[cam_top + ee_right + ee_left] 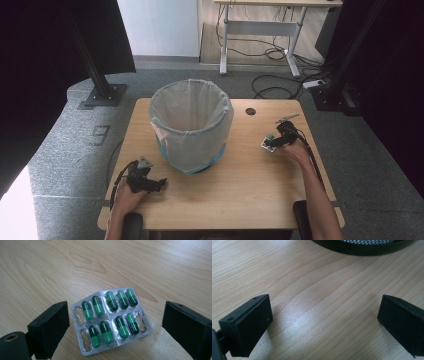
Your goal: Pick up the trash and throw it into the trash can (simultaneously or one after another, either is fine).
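Observation:
A silver blister pack point(111, 320) of green capsules, with a few pockets empty, lies slightly bent on the wooden table point(240, 190). My right gripper point(115, 327) stands open low over it, one jaw on each side and neither pad pressing on it. In the high view the pack point(265, 146) is at the table's right, under the right gripper point(270, 142). My left gripper point(159, 184) rests open near the front left edge. In its own view the left gripper point(324, 322) has only bare wood between the jaws.
A round bin point(190, 125) lined with a pale bag stands mid-table, and its black base point(362, 250) shows just beyond the left jaws. A cable hole point(250, 111) is at the back right. Beyond the table are a desk point(260, 25) and floor cables point(272, 85).

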Demonstrator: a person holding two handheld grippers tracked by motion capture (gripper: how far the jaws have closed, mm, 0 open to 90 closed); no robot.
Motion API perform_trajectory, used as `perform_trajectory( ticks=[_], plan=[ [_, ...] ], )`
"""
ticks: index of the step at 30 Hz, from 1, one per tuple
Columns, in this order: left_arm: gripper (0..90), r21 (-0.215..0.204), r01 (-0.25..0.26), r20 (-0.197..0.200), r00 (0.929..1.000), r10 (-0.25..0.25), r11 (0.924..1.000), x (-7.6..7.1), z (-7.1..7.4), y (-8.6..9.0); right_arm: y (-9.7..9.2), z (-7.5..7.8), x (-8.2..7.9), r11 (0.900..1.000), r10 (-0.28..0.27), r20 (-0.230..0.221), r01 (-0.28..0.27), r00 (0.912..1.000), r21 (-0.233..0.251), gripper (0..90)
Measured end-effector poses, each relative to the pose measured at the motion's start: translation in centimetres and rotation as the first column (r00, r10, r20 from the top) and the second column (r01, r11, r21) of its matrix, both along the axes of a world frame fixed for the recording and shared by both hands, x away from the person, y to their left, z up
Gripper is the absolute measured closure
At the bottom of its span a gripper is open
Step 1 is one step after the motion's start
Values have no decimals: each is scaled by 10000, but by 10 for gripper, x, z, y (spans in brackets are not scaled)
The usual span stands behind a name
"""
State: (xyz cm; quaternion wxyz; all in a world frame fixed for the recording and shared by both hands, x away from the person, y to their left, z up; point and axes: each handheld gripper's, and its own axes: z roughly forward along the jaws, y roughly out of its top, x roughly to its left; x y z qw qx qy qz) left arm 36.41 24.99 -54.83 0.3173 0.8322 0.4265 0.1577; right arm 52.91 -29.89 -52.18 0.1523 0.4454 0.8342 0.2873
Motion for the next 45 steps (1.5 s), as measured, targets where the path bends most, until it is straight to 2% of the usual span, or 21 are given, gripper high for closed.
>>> perform_trajectory(
  ticks=[8, 13, 20, 24, 27, 29, 31, 36, 40, 45],
  plan=[
    [0, 0, -1, 1, 10000, 1, 10000, 0, 0, 0, 1, -11, 5, 9999, 128, -189, -129, 9997, -44, 123],
    [0, 1, 0, 0, 10000, 0, 10000, 0, 0, 0, -1, -13, 7, 9995, 165, -186, -160, 9997, 272, 138],
    [0, 1, -1, -1, 10000, 1, 10000, 0, 0, 0, 0, -14, 6, 9966, 625, -495, -598, 9968, 559, 129],
    [0, 0, 0, -3, 10000, 0, 10000, 0, 0, 0, 3, -13, 5, 9953, 936, -423, -924, 9947, 297, 128],
    [0, -2, -3, 1, 10000, 3, 10000, 0, 0, 0, 5, -12, 3, 9934, 1119, -485, -1105, 9925, 307, 128],
    [0, -1, -1, 0, 10000, 1, 10000, 0, 0, 0, 6, -12, 1, 9927, 1205, -540, -1203, 9912, 77, 129],
    [0, -4, -5, 1, 10000, 5, 10000, 0, 0, 0, 7, -12, 1, 9909, 1346, -637, -1339, 9888, 157, 129],
    [0, 0, -1, 0, 10000, 1, 10000, 0, 0, 0, 9, -14, -1, 9856, 1567, -624, -1602, 9857, -547, 129],
    [0, 1, -3, 1, 10000, 3, 10000, 0, 0, 0, 10, -12, -3, 9867, 1500, -446, -1525, 9877, -571, 216],
    [0, 1, -3, 1, 10000, 3, 10000, 0, 0, 0, 10, -10, -5, 9881, 1441, -551, -1467, 9880, -457, 331]
  ],
)
